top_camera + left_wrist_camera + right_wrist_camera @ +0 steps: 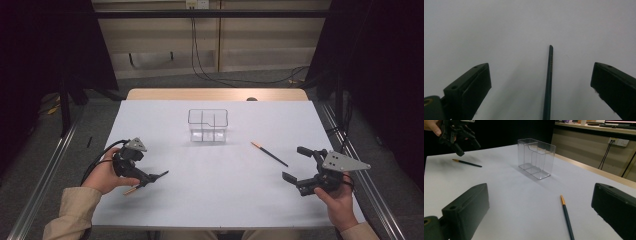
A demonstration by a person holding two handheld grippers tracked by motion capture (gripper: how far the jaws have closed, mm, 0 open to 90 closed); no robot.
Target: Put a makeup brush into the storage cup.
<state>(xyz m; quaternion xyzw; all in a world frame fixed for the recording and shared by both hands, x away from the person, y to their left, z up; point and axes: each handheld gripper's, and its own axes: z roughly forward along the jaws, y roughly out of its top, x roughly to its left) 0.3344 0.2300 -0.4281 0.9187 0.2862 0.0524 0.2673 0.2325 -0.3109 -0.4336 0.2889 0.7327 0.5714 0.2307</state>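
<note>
Left tool (150, 179) wide open over thin pencil (548, 82) flat on table (215, 190); light, stiff, rolls easily, grip mid-shaft; right tool (295, 162) open, empty

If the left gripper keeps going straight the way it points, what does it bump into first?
Probably the dark pencil lying on the white table between the open left gripper jaws; depth is hard to judge.
</note>
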